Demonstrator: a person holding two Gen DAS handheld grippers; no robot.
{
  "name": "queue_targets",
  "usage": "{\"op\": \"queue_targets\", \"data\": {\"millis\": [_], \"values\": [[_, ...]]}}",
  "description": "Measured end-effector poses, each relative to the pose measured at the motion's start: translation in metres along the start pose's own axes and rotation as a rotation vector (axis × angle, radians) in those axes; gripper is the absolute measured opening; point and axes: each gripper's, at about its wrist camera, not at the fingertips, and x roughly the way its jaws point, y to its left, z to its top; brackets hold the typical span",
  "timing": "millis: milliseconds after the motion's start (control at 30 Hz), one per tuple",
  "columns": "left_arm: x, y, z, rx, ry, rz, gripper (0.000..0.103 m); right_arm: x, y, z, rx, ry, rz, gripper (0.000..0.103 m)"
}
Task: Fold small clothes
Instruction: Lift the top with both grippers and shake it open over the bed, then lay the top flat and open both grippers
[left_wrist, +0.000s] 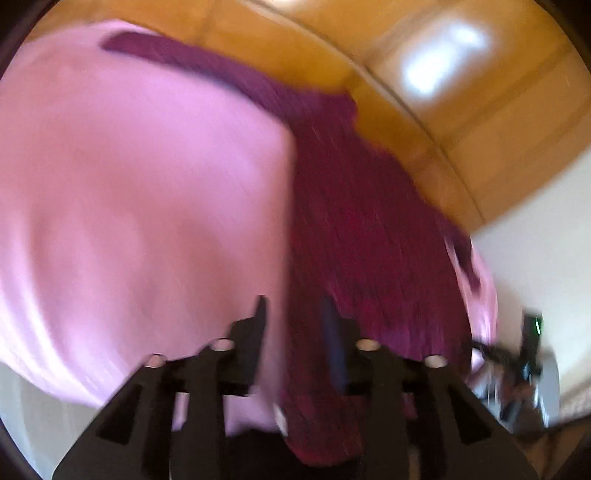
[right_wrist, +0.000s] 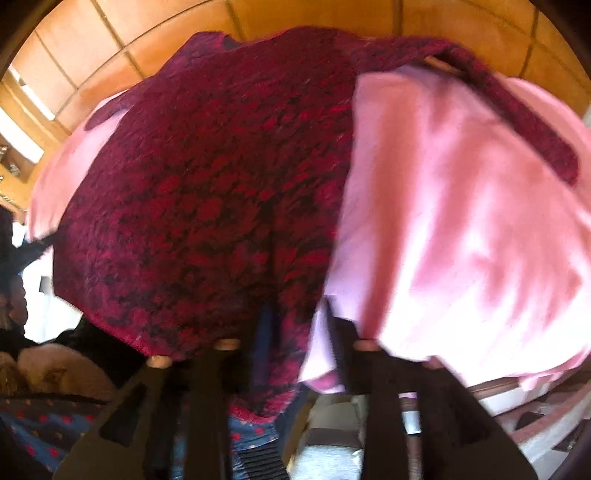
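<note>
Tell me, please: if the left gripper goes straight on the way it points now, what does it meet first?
Probably the garment: the left gripper points at the seam between its pink fabric and dark red knit. Blur hides the depth.

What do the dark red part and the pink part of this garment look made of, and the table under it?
Dark red part: looks like a chunky wool-type knit, matte, mottled red and black with a bumpy texture. Pink part: a smooth, thin fabric with soft folds, maybe cotton jersey or a lining; blur leaves it open. Table: orange-brown wood with a glossy finish that mirrors a bright patch.
</note>
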Motion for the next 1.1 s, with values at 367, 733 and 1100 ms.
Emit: {"op": "queue_targets", "data": {"millis": [367,733,1100], "values": [[0.018,0.078,0.155,-0.347,-0.25,0.178,0.062,0.06,0.074,0.12,0.009,-0.21,0.065,0.067],[0.059,0.144,0.269,-0.55,-0.356,0.261,0.062,0.116,0.092,0.128,-0.047,-0.287,-0.078,0.089],[0.084,0.184,0.309,-0.607,-0.357,0.309,0.01,0.12,0.095,0.131,-0.053,-0.27,-0.045,0.101]]}}
